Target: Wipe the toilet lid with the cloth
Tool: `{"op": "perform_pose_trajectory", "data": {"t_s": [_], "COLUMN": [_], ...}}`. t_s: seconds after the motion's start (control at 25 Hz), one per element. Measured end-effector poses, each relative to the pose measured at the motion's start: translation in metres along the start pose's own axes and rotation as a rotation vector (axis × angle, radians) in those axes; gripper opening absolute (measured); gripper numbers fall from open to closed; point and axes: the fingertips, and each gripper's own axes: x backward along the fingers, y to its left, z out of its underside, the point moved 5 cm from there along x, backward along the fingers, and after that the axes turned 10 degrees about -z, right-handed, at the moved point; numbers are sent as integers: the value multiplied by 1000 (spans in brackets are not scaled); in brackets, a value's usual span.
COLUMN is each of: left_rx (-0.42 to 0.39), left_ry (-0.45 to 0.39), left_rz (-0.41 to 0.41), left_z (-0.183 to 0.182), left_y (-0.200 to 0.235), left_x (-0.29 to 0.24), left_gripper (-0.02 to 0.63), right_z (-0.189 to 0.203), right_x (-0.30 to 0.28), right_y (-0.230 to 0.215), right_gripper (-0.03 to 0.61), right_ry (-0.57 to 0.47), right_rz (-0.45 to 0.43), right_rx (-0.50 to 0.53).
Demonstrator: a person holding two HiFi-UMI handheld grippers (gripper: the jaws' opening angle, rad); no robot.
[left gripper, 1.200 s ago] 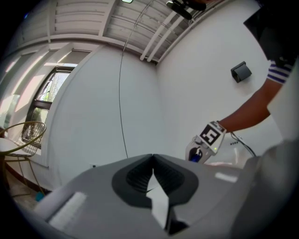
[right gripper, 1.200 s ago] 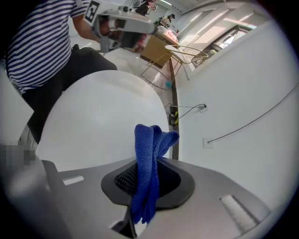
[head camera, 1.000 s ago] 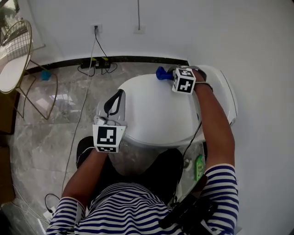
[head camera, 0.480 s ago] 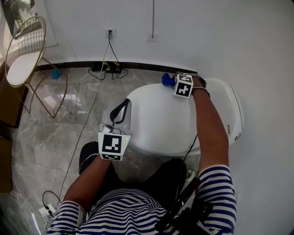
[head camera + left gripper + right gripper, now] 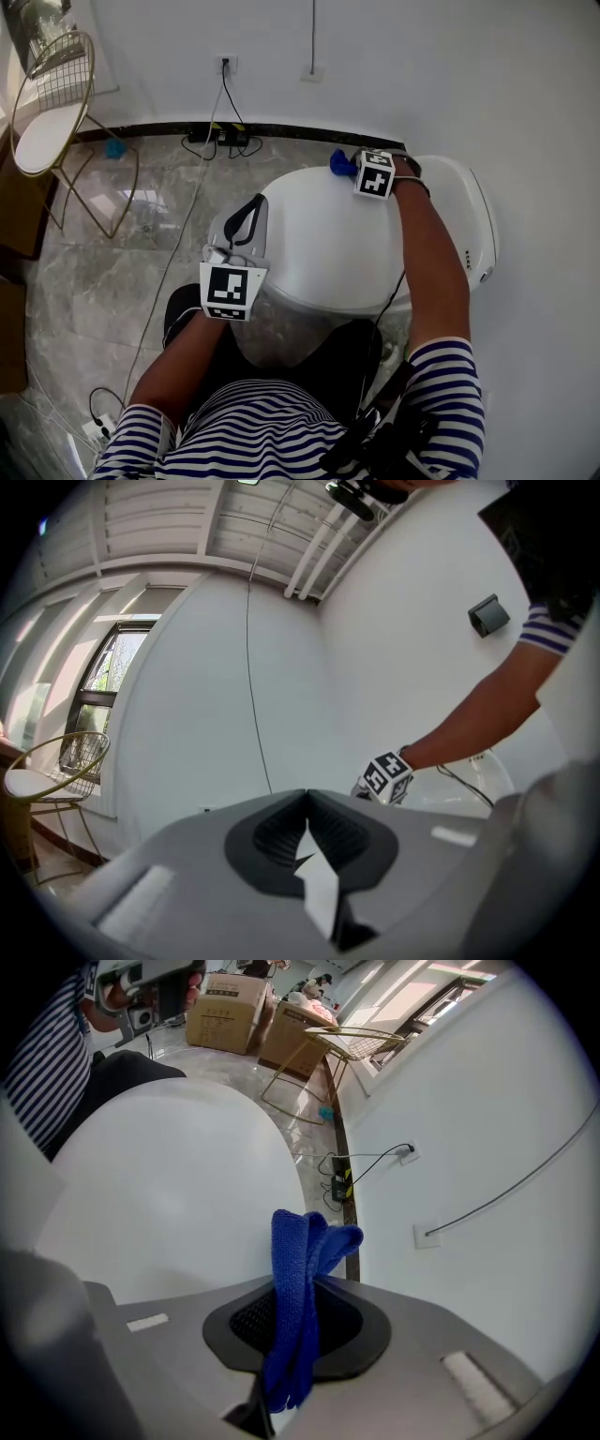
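While the right gripper (image 5: 292,1335) is clamped on the blue cloth (image 5: 298,1269), the cloth sits at the far edge of the toilet lid (image 5: 319,244), on the side toward the wall. The lid is down, white and bare. Cannot tell whether the cloth touches it.

Cloth is bunched in a fold. A short tuft stands past the jaw tips, and the rest trails back between them.

Left gripper (image 5: 242,217) hangs over the lid's left edge, jaws pressed together on nothing.

Likely trouble:
- With so little cloth proud of the jaws, a flat approach may put hard plastic on the lid instead of fabric.
- Drag across the lid could tug the fold out of the grip.
- Starting this close to the far edge, a stroke outward runs off the lid.
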Motion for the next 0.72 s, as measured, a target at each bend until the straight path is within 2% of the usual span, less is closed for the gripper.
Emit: {"op": "perform_pose_trajectory", "data": {"t_s": [0.44, 0.72], "left_rx": [7, 5], "left_ry": [-29, -29], "left_rz": [50, 99], "left_z": [-10, -6], "left_y": [-15, -28], "left_x": [-9, -14], "left_gripper": [5, 5], "right_z": [-7, -15], "right_x": [31, 54], "right_y": [40, 101], "right_gripper": [61, 62], "right_ry": [15, 14], "right_rz": [-25, -22], "right_rx": [26, 81]}}
